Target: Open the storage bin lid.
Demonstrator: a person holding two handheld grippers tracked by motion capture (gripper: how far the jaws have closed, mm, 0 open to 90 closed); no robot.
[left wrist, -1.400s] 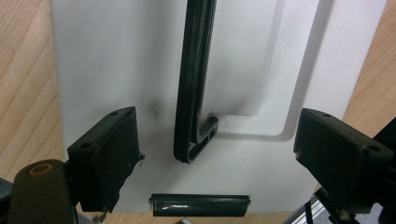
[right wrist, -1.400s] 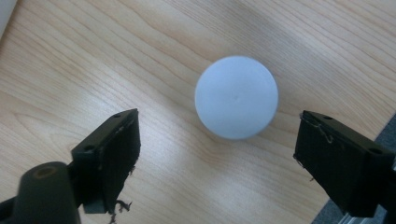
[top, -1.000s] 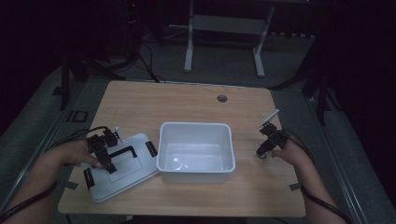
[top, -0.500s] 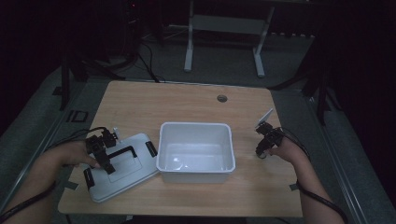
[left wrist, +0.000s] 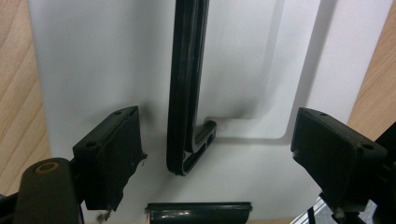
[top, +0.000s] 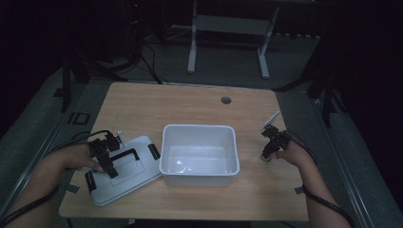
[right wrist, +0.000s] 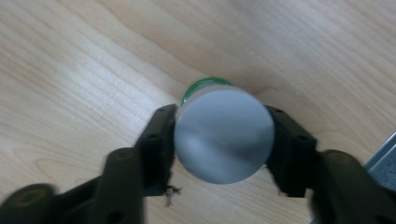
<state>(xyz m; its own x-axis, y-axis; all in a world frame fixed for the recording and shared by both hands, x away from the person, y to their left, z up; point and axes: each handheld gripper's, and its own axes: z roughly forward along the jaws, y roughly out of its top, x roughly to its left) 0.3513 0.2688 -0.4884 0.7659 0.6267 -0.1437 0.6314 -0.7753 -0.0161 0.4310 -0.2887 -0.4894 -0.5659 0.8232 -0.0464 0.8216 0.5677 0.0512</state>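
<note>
Wooden surface, big and mostly bare. White bin sits open in the middle of it. White lid lies flat just left of the bin, black handle on top, black clips at its edges. Left tool hovers over the lid, jaws wide, one on each side of the handle end, pads not touching it. Right tool is well right of the bin near the surface's right edge; its jaws have just been closing and now pinch a small round grey-topped jar with a green band, standing upright on the wood.
</note>
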